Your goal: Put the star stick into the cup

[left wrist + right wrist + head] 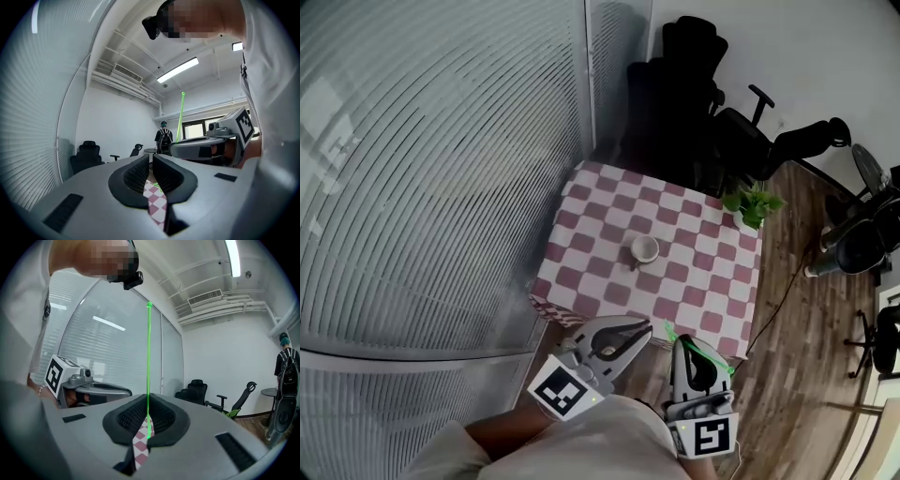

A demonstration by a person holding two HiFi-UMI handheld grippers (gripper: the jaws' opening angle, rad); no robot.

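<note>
Closest in, your left gripper (642,330) and right gripper (687,344) sit side by side just in front of your pale shirt (581,441), both pointing level toward the table.

Your right gripper's jaws are pinched together on the thin bright-green star stick (149,357). In the right gripper view the stick stands upright. A long length rises above the pads and a short end shows below them. Its top tip is too small to tell whether that is the star. From the head view the stick (701,351) crosses the right gripper's nose at a slant.

Your left gripper (151,161) has its jaws drawn close, with only a thin slit between the ribbed black pads. Nothing sits in the slit, and only the checked cloth shows through it.

Just beyond both noses is the near edge of the square table draped in a pink-and-white checked cloth (581,244). The small cream-coloured round cup (644,249) stands upright near the middle of the cloth. It is well apart from the stick and from both grippers.

At the table's far right corner is a leafy green potted plant (753,204). Past the table stand black office chairs (694,103). A glass wall with pale horizontal blinds (441,169) runs along your left. Farthest off, in the left gripper view, a person with a backpack (163,136) stands by the back wall.
</note>
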